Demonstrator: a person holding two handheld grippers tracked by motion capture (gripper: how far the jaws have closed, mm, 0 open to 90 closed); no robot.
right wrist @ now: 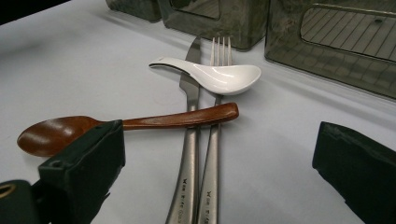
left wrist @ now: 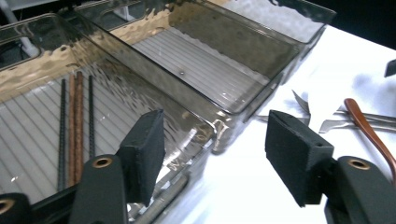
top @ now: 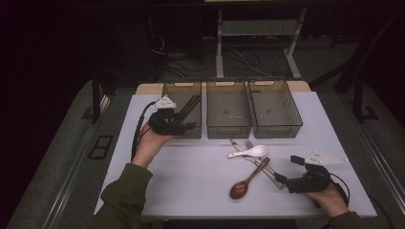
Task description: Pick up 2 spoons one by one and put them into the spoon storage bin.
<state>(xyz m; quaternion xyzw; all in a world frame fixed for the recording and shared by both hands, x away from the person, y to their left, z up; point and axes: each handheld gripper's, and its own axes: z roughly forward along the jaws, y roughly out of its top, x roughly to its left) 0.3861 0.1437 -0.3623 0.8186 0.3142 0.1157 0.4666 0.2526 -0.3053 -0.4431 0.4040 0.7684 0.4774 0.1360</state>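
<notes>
Three smoky, see-through plastic bins with ribbed floors stand in a row at the far side of the white counter point(top: 191, 191). The left bin point(top: 173, 90) holds chopsticks point(left wrist: 77, 126): thin dark ridged sticks and one reddish-brown one, lying flat along its ribbed floor. The left gripper point(top: 188, 125) sits at the near right corner of that bin, its black foam-padded jaws standing well apart with nothing between them; the chopsticks lie at about ten o'clock from the jaws in the left gripper view, apart from the pads. The middle bin point(top: 228, 130) and right bin point(top: 274, 130) lie to its three o'clock.

On the counter near the right gripper point(top: 288, 170) lies a cluster of cutlery: a glossy white ceramic spoon point(right wrist: 219, 77) resting across a steel knife point(right wrist: 189, 140) and a steel fork point(right wrist: 212, 149), which lie side by side, and a smooth brown wooden spoon point(right wrist: 140, 123) laid across both handles. The right gripper's jaws are wide apart and hold nothing; the cutlery lies at its twelve o'clock in the right gripper view, the wooden spoon's bowl just behind the left pad.
</notes>
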